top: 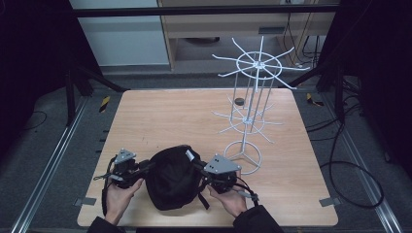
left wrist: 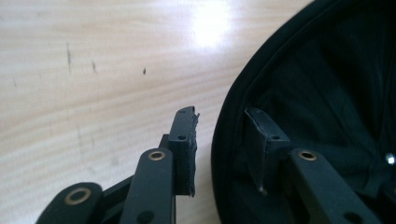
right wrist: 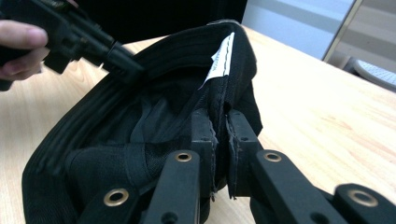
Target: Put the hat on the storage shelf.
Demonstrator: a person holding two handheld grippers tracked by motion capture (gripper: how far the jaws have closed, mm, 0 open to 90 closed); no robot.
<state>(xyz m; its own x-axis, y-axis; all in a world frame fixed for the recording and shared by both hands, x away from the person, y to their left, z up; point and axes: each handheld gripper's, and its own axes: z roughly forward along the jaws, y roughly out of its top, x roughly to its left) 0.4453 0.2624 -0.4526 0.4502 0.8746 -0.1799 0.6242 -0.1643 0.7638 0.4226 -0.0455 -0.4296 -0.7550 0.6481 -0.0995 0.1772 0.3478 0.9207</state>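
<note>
Cap (top: 171, 177) on tabletop (top: 194, 116): right gripper (right wrist: 219, 140) fingers clamp rim; left gripper (left wrist: 219, 149) fingers parted astride rim. Seat left deeper before closing.

small dark thing (top: 239, 101) behind the wire rack (top: 248, 111), perhaps a cap, too small to tell.

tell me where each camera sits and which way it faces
High view: above the person's edge of the table, looking forward and down at the black cap and white rack; both hands and forearms show, with the left tool and right tool.
Left gripper view: on the left tool, looking along its jaws, which straddle the cap's rim with a gap.
Right gripper view: on the right tool, jaws clamped on the cap's edge; the other hand shows beyond.
All three share the cap and table.
</note>
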